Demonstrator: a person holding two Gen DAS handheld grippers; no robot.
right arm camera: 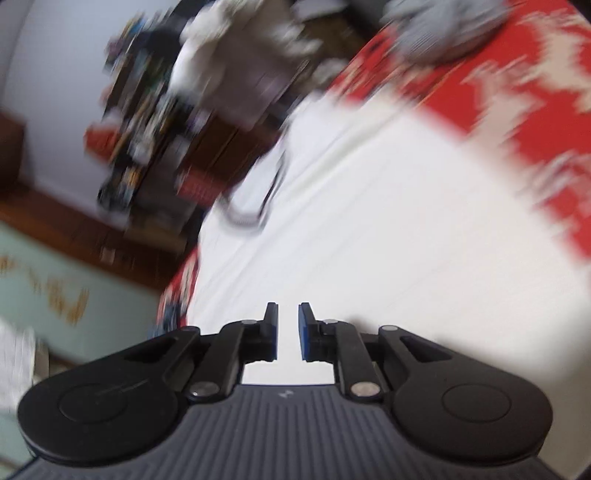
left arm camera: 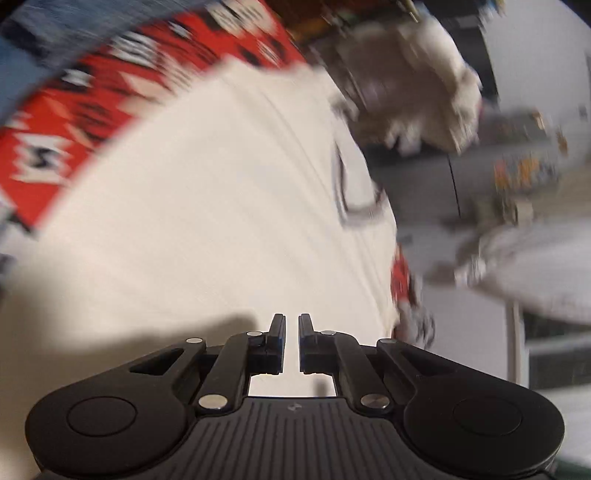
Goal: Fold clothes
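Up front in the left wrist view, we see our left gripper (left arm camera: 291, 343) released, its jaws parted by a narrow gap with nothing between them. It hovers over a white cotton garment with a dark-edged neckline (left arm camera: 221, 206) that fills the middle of the frame. The neckline sits toward 2 o'clock. A red blanket with black and white patterning (left arm camera: 110, 107) lies under the garment, showing from 9 to 12 o'clock. Everything is motion-blurred.

Through the right wrist view, our right gripper (right arm camera: 288, 332) is likewise released, blue pads (right arm camera: 305, 332) facing across a small empty gap. The white garment (right arm camera: 369, 229) spreads ahead, neckline toward 11 o'clock, the red blanket (right arm camera: 517, 110) at 1 to 3 o'clock. A blurred grey cloth heap (right arm camera: 443, 26) rests on the blanket at 1 o'clock.
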